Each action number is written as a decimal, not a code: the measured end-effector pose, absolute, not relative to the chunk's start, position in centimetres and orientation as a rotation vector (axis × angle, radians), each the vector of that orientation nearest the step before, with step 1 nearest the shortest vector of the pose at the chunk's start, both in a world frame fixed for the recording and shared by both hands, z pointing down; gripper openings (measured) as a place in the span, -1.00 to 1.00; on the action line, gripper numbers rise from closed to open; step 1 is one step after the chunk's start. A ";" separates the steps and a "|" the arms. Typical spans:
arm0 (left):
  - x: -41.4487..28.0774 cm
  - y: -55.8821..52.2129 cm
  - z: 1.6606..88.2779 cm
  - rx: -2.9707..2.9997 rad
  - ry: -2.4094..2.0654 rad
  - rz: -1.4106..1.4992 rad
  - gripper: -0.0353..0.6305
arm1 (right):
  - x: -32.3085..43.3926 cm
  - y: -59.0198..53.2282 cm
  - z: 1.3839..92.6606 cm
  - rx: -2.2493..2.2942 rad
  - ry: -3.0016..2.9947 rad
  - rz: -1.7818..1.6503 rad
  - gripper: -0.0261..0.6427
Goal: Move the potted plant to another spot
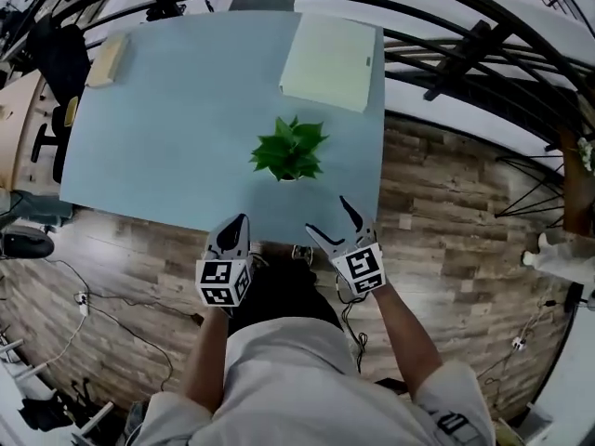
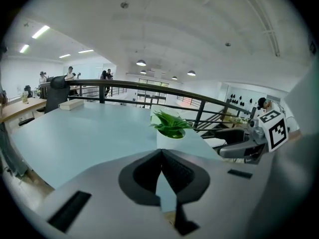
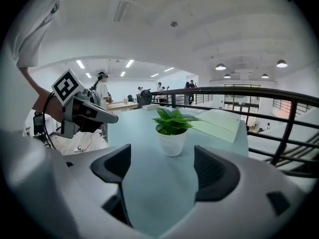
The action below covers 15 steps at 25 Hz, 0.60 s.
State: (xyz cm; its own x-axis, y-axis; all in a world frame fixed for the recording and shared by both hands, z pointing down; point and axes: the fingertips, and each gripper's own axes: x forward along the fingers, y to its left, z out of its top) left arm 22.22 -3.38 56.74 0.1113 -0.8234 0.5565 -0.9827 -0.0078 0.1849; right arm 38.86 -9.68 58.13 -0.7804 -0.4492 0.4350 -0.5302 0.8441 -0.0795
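The potted plant (image 1: 289,151), green leaves in a small white pot, stands on the light blue table (image 1: 167,128) near its front right part. My left gripper (image 1: 242,221) hovers at the table's front edge, left of and short of the plant, its jaws shut with nothing between them. In the left gripper view the plant (image 2: 171,129) lies ahead, slightly right of the left gripper (image 2: 161,154). My right gripper (image 1: 327,216) is at the front edge just right of the plant, jaws open and empty. In the right gripper view the plant (image 3: 172,132) stands ahead between the right gripper (image 3: 162,166) pads, clear of them.
A pale flat box (image 1: 332,61) lies at the table's far right corner and a small wooden block (image 1: 107,59) at the far left. A black railing (image 1: 465,54) runs behind and to the right of the table. A dark chair (image 1: 58,63) stands at the left.
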 end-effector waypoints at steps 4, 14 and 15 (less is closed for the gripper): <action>21.7 -3.2 58.2 1.824 -1.754 0.404 -0.86 | 38.1 -10.7 60.1 0.717 -2.603 0.293 0.30; 21.2 -5.6 62.6 1.779 -1.722 0.372 -0.86 | 35.6 -13.1 63.2 0.698 -2.579 0.288 0.30; 21.3 -5.8 62.9 1.782 -1.716 0.369 -0.86 | 35.2 -13.3 63.4 0.696 -2.578 0.286 0.30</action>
